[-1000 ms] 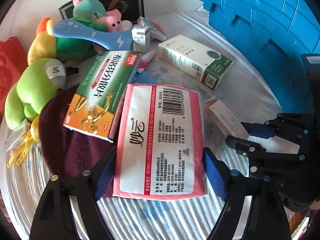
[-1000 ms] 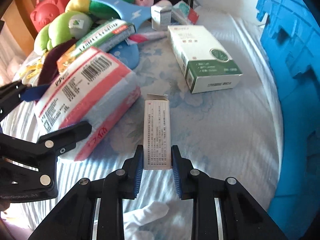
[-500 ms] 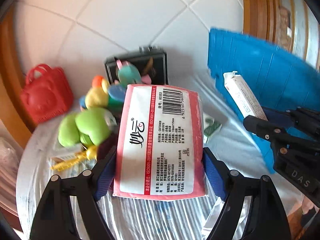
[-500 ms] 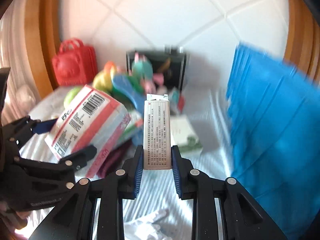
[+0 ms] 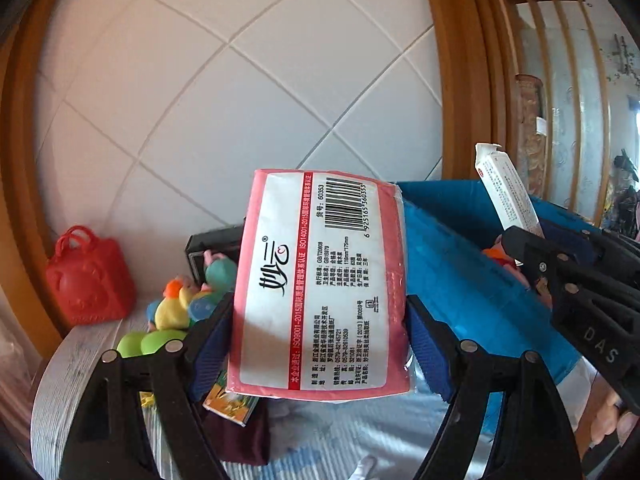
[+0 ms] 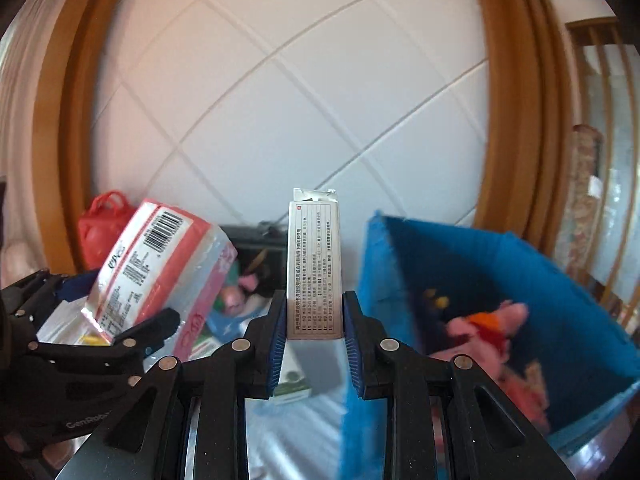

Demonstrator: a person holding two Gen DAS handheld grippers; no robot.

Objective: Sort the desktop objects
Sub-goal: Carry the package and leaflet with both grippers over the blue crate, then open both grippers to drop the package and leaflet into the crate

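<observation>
White diagonal-tiled wall (image 5: 240,92) rises behind the striped tabletop (image 5: 60,392).

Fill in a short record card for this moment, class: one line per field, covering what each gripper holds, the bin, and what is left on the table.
left gripper: shut on the pink tissue pack, lifted off the table
right gripper: shut on the slim white carton, held upright
blue bin: open at the top, to the right of both grippers, a pink plush toy inside
table: plush toys and a red toy bag by the tiled wall
</observation>
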